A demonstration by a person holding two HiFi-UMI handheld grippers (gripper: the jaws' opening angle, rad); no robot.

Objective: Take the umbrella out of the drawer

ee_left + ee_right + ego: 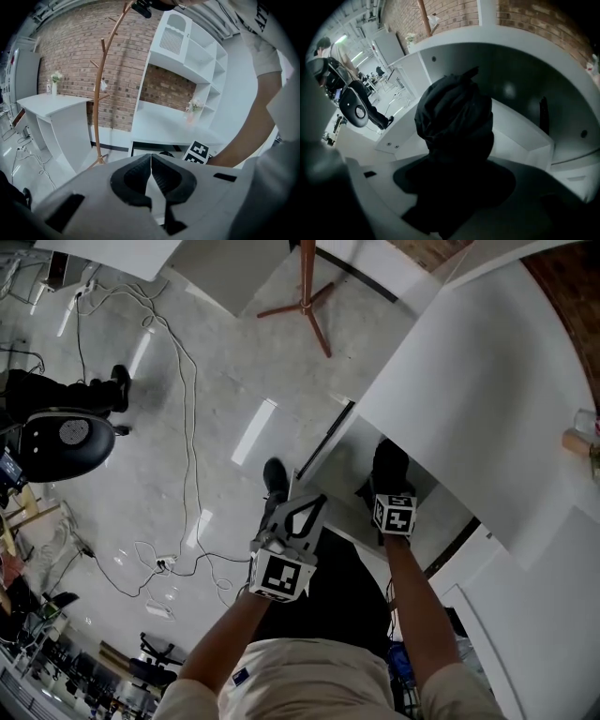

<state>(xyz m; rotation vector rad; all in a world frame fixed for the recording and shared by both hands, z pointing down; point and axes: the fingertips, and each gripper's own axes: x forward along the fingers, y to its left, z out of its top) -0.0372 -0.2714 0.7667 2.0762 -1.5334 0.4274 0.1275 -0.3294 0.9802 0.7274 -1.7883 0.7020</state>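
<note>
A folded black umbrella (454, 112) fills the gap between the jaws of my right gripper (457, 164), which is shut on it. It hangs above the open white drawer (520, 136). From the head view the right gripper (392, 486) points steeply down, with the umbrella (390, 460) over the drawer (349, 457) under the white desk. My left gripper (298, 507) hovers to the left of the drawer. Its black pads (140, 173) meet with nothing between them, so the left gripper (151, 161) is shut.
A white desk top (469, 399) overhangs the drawer on the right. A wooden coat stand (305, 301) stands on the floor beyond, beside white shelving (187, 70). Cables (187, 427) trail over the grey floor, and a black office chair (56, 442) sits at left.
</note>
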